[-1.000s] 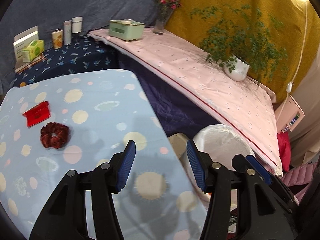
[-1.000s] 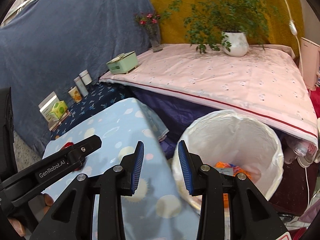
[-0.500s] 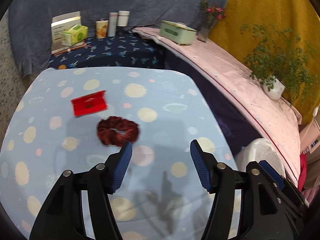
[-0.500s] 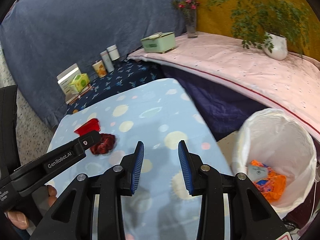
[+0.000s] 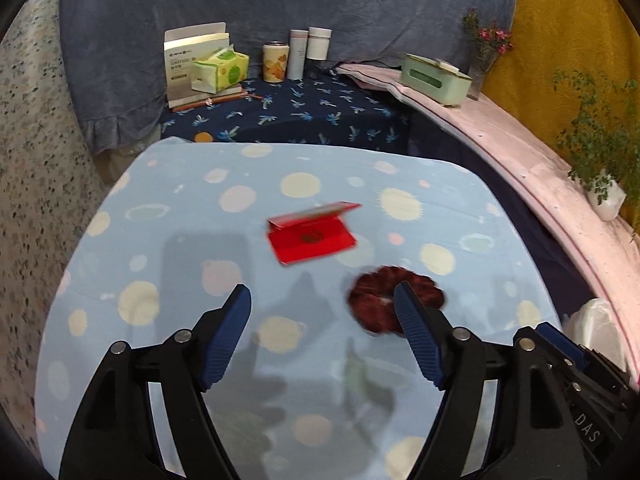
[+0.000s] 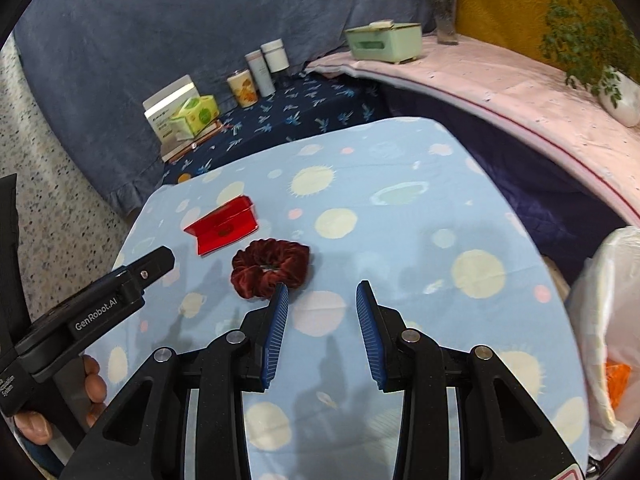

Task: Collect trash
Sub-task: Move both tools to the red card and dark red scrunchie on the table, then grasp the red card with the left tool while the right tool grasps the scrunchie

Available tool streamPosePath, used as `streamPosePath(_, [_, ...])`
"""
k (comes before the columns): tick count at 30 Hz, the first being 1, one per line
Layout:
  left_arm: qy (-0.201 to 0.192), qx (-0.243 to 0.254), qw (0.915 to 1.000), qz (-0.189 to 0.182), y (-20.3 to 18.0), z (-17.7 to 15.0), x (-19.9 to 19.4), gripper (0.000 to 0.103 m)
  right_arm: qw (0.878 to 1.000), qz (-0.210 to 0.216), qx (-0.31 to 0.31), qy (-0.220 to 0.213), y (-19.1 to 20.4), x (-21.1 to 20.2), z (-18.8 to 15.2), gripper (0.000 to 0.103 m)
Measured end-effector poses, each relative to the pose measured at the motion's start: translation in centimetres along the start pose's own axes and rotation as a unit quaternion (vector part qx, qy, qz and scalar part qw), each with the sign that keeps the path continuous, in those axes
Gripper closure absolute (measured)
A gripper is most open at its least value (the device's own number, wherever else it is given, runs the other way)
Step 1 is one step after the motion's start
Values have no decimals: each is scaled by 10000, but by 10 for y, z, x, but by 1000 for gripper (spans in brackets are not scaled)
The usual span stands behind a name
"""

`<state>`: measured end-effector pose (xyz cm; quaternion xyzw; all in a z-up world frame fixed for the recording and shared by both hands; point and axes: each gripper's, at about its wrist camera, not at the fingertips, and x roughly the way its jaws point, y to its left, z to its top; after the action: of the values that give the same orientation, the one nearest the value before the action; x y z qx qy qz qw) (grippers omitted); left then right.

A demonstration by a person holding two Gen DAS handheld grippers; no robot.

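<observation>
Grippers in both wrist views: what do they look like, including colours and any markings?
Both the left gripper and right gripper have matte black angular frames with silver rivets and blue ribbed pads. Seen from the right wrist, the left gripper's black side bears white "GenRobot.AI" lettering. No cables or sleeves show.

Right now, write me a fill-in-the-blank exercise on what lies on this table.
1. The red packet lies on the spotted ____ tablecloth.
2. The dark red scrunchie lies beside the ____ packet.
3. The right gripper holds ____.
4. The white-lined bin stands ____ the table.

Missing: blue; red; nothing; beside
</observation>
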<state>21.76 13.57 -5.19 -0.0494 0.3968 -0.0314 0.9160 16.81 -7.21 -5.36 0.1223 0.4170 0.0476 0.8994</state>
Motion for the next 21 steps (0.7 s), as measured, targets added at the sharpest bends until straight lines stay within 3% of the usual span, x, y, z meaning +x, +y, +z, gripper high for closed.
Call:
streamPosePath(8, [-45, 336, 9993, 150, 24, 20, 53, 28, 9993, 64, -22, 361, 20, 58, 9, 67])
streamPosePath(17, [-194, 741, 9969, 180, 21, 34, 94, 28, 9980, 35, 130, 621, 19, 106, 18, 65])
streamPosePath(20, [-212, 886, 9958, 123, 15, 38, 103, 36, 9975, 50, 138, 693, 20, 117, 18, 65])
streamPosePath(21, [-175, 925, 9955, 97, 13, 39, 107, 43, 9974, 57, 134, 712, 20, 119, 17, 65])
